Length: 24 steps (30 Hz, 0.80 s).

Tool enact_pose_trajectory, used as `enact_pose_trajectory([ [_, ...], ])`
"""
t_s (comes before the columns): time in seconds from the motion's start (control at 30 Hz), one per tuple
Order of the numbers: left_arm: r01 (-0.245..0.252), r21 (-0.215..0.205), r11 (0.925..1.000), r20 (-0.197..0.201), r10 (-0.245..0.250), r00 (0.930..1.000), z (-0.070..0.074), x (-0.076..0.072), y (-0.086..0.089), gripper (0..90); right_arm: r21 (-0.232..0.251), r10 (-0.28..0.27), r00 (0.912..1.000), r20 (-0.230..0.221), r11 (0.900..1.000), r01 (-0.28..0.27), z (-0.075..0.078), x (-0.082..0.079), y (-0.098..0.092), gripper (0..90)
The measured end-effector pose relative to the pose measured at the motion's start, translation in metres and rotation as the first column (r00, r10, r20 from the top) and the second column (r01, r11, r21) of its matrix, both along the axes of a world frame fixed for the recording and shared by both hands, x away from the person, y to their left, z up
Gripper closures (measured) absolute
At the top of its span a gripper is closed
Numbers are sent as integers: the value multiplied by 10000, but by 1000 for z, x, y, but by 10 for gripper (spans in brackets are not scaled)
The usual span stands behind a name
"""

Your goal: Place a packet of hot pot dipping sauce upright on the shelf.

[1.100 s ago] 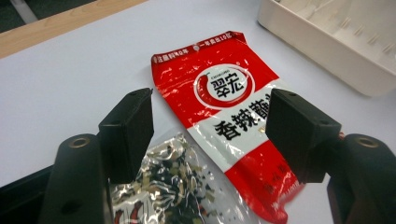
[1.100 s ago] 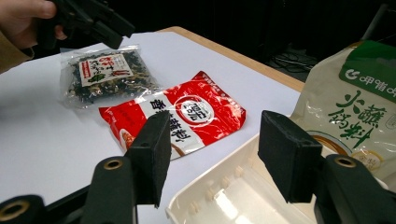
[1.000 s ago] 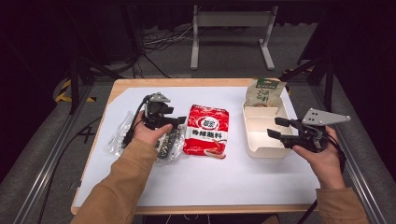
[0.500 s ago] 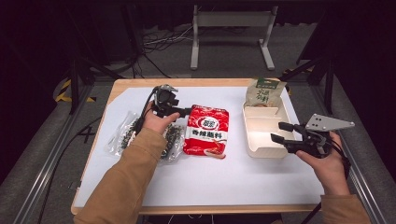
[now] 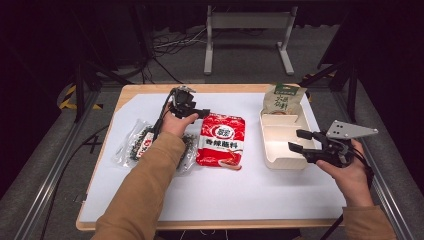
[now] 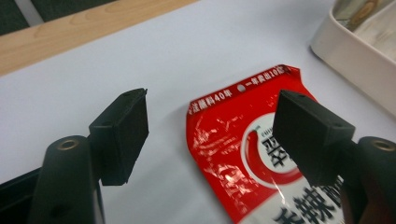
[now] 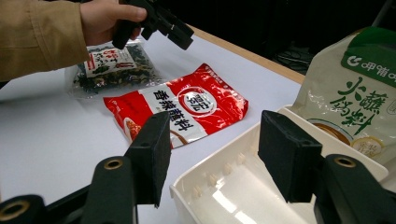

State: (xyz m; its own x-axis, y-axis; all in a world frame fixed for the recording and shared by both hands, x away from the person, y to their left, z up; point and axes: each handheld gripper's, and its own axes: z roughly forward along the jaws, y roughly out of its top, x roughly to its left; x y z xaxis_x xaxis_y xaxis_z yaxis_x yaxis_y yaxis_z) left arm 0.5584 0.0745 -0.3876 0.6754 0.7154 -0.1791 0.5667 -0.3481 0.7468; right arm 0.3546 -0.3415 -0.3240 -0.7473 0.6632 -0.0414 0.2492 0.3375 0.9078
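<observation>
Red sauce packet (image 5: 221, 141) lies flat on the bench (image 5: 250, 195); left tongs (image 6: 210, 135) gape just above its top corner, seemingly untouching; right tongs (image 7: 212, 154) gape empty

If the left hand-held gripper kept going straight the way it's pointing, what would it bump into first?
Most likely the red packet: the left hand-held gripper stands open, aimed down at the packet's top edge. Depth is hard to judge; it might touch the white table cover beside it.

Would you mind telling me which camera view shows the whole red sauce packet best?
The high view: the red sauce packet lies whole and flat there. The right gripper view shows it slanted, partly behind a jaw; the left gripper view shows just its top corner.
</observation>
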Motion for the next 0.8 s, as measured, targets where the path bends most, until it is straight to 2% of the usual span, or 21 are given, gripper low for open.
enact_pose_trajectory([
  [0.13,138,16,9999,-493,-137,9987,-10,10,-5,302,86,-41,10000,-19,10000,41,0,1,-3,435],
  [0.2,253,-111,9996,-673,-260,9974,-15,13,-8,302,125,-32,10000,-14,9999,33,0,1,-4,435],
  [0.3,403,80,9992,-924,-393,9949,-22,16,-15,275,147,2,10000,-27,9999,-2,0,1,-3,430],
  [0.43,464,-215,9987,-1293,-488,9904,-30,20,-18,269,194,34,10000,-32,9998,-33,-1,2,-3,426],
  [0.53,407,-333,9986,-1393,-449,9892,-35,22,-19,273,217,44,10000,-63,9998,-43,-2,2,-3,421],
  [0.7,610,-283,9977,-1438,-645,9875,-42,25,-21,286,230,8,9999,-110,9997,-6,-2,3,-4,417],
  [0.8,678,-402,9969,-1498,-731,9860,-46,25,-24,291,276,-25,9999,-143,9996,29,-3,4,-5,414],
])
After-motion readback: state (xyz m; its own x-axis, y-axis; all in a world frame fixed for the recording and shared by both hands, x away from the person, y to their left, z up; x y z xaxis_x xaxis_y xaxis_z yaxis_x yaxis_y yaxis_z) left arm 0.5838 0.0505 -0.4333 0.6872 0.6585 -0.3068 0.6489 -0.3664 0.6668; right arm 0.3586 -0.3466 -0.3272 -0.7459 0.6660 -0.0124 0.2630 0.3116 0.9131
